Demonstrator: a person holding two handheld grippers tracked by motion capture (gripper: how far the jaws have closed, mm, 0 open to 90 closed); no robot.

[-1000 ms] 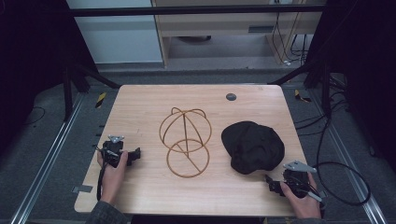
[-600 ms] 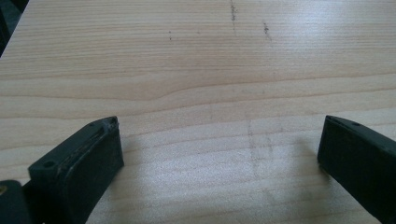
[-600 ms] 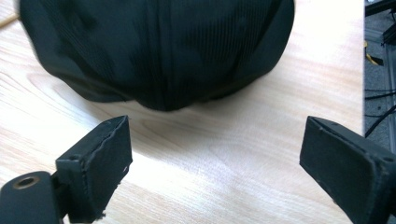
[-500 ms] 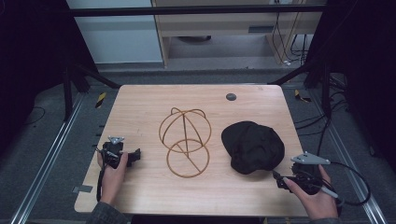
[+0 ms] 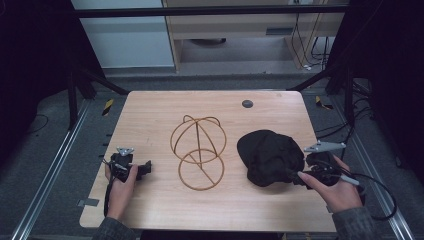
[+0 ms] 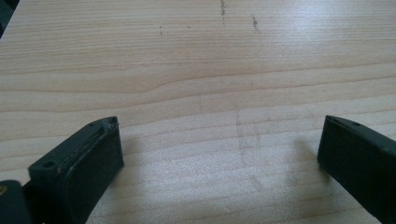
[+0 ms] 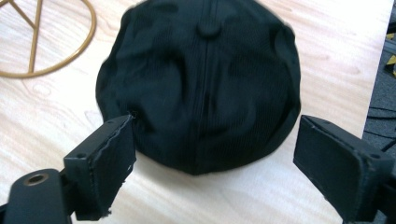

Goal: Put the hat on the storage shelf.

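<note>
cap (image 5: 270, 156): lay crown-up on the right side of the counter (image 5: 150, 115), just right of the wire stand (image 5: 198, 152), apart from it.
right claw (image 5: 296, 176): jaws spread wide, gripping nothing, at the cap's near edge; in the right gripper view the cap (image 7: 201, 84) sat between and just beyond the jaws.
left claw (image 5: 145, 167): jaws also apart, empty, resting low over bare counter at the left, well apart from the cap.
handling: judged light and soft, ribbed black fabric (creases in the crown suggest it collapses under a pinch). Not fragile, not slippery.
grip point: best bet was the near rim, where the cloth is doubled; pinching mid-crown would likely just bunch it.
brim: couldn't tell where it was, probably on the far side.
risk: cap may sag and drape once lifted, so a second hold by the left claw could help over the stand.
</note>
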